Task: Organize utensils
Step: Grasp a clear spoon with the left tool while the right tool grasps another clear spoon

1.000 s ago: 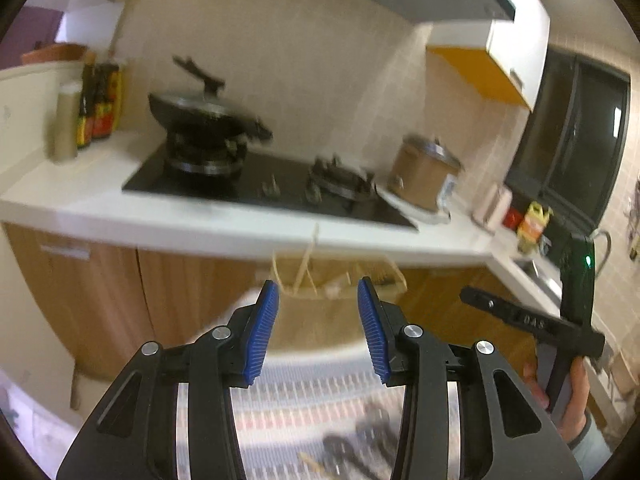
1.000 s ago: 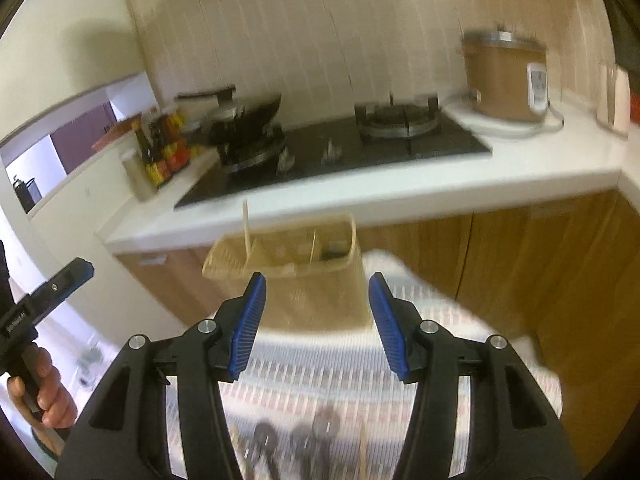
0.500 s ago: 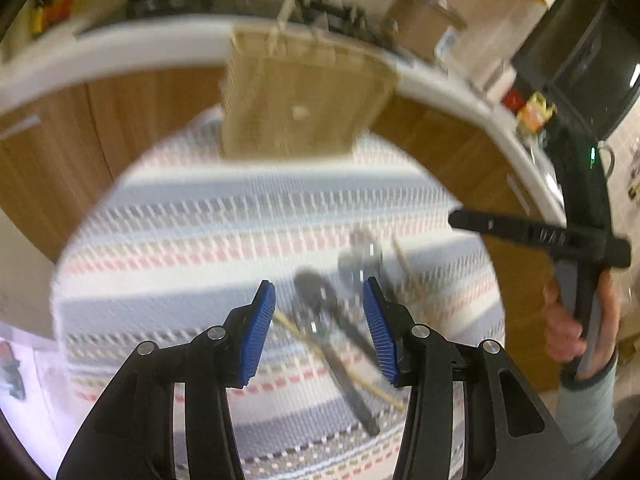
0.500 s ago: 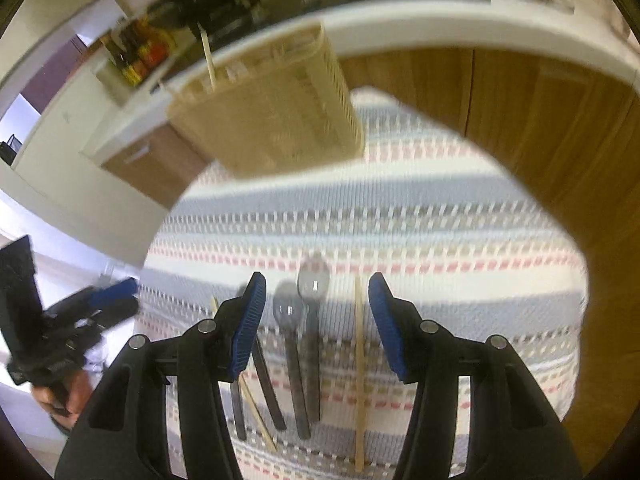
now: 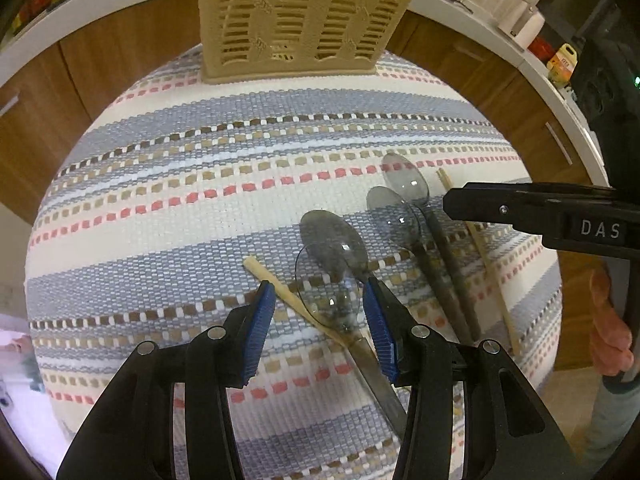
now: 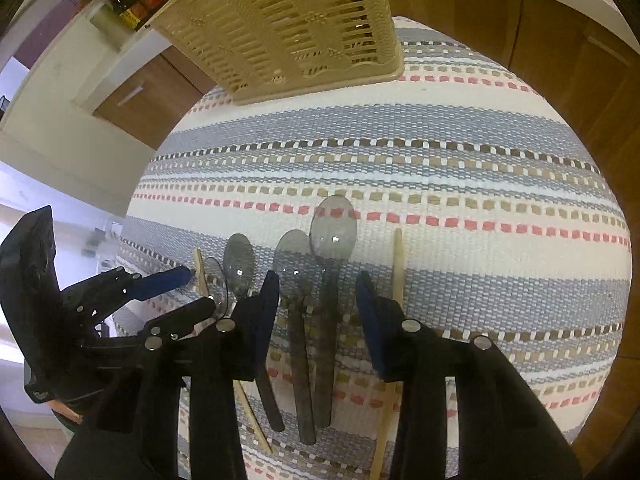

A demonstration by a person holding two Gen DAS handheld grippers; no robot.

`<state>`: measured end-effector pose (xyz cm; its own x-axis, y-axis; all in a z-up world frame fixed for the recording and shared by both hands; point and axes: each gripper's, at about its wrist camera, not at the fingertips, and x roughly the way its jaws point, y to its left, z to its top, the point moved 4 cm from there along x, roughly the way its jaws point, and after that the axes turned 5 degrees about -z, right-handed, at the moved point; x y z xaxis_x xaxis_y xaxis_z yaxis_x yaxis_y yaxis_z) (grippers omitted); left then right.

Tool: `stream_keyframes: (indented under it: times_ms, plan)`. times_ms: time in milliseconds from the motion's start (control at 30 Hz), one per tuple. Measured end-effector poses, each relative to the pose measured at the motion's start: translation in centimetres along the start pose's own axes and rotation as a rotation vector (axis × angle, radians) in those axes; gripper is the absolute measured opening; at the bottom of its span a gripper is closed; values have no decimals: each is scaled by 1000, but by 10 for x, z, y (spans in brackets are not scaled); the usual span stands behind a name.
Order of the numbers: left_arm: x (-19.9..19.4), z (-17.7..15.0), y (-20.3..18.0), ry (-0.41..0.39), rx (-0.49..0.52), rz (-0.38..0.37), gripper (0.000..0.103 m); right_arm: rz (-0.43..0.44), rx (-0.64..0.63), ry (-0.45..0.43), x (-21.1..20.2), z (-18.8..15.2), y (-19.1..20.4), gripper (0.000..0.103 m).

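Several clear grey plastic spoons [image 5: 334, 240] [image 6: 334, 228] and two loose wooden chopsticks [image 5: 280, 280] [image 6: 398, 256] lie on a striped cloth [image 5: 160, 200] [image 6: 440, 160]. A beige slatted basket [image 5: 296, 16] [image 6: 288, 28] stands at the cloth's far edge. My left gripper [image 5: 318, 296] points down, open, straddling the leftmost spoon's bowl [image 5: 326, 300] and one chopstick without pressing them. My right gripper [image 6: 318, 284] hangs over two spoon handles [image 6: 300, 340]. Its jaws are closing, but the pads stand clear of both handles.
Wooden cabinet doors [image 5: 48, 112] [image 6: 520, 40] and a white counter edge [image 5: 80, 12] curve behind the table. Sauce bottles [image 6: 132, 8] stand on the counter. A hand [image 5: 608, 320] holds the right gripper at the table's right edge.
Both grippers tipped from facing the stove to pointing down, and dropped close over the utensils. The right jaws have narrowed. The utensils have not moved.
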<state>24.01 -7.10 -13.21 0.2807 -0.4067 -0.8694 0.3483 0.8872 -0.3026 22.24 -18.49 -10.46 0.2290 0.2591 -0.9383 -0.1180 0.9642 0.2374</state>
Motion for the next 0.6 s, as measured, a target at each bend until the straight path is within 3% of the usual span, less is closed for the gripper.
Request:
stream_keyframes:
  times_ms: [267, 600]
  plan:
    - [13, 8, -21, -2, 72, 82, 47, -51, -19, 28, 24, 9, 9, 36]
    - [13, 12, -28, -17, 108, 106, 47, -176, -128, 12, 44, 7, 32, 14]
